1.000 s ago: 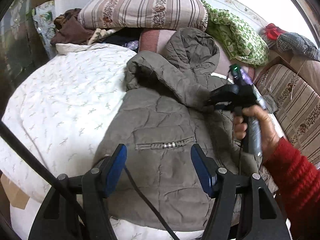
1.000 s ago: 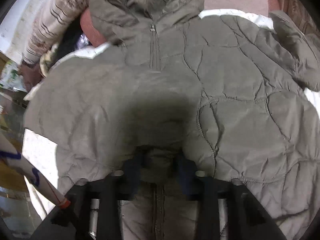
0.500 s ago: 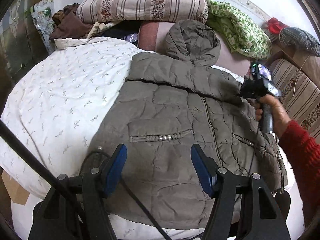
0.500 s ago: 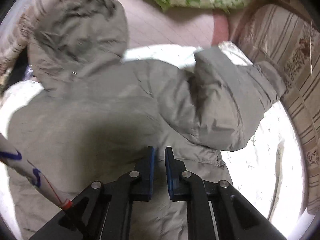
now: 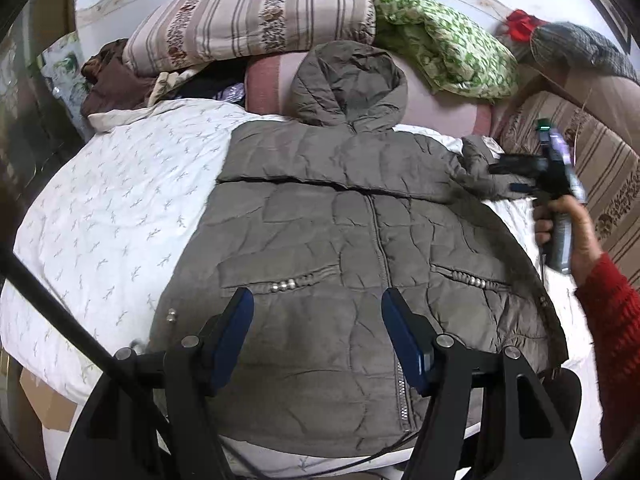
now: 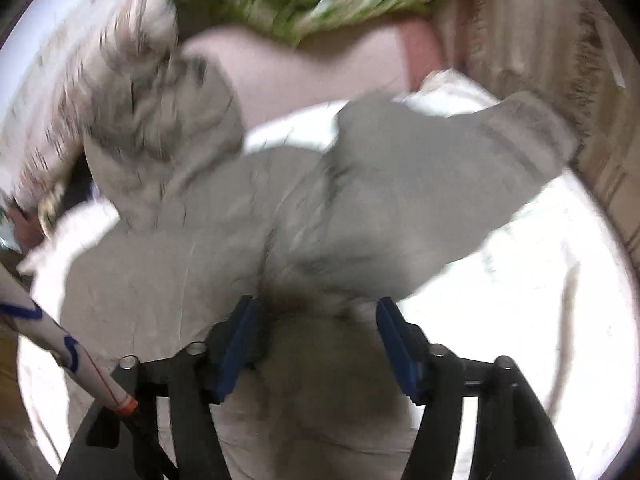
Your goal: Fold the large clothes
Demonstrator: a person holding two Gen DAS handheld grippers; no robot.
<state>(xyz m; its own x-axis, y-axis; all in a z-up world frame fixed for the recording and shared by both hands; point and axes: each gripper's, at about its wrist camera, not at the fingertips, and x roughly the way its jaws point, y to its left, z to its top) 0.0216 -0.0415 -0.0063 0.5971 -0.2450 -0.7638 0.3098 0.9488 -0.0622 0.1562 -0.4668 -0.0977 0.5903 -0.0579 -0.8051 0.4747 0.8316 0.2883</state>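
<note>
A grey-brown quilted hooded jacket (image 5: pixel 360 248) lies front up on the white patterned bedspread (image 5: pixel 120 200), hood toward the pillows, zip closed. Its left sleeve is folded across the chest. My left gripper (image 5: pixel 318 332) is open and empty above the jacket's hem. My right gripper (image 6: pixel 316 336) is open over the jacket's right side, by the right sleeve (image 6: pixel 440 184) lying out on the bed; that view is blurred. In the left wrist view the right gripper (image 5: pixel 516 180) sits at the sleeve's cuff end.
A striped pillow (image 5: pixel 248 20), a green patterned cloth (image 5: pixel 444 52) and a pink bolster (image 5: pixel 440 108) lie at the bed's head. A striped cushion (image 5: pixel 592 176) is at the right. Brown clothes (image 5: pixel 108 84) are piled at the back left.
My right gripper carried the sleeve rightward off the chest, then opened and let go of it. The jacket now lies spread flatter. My left gripper stayed open over the hem.
</note>
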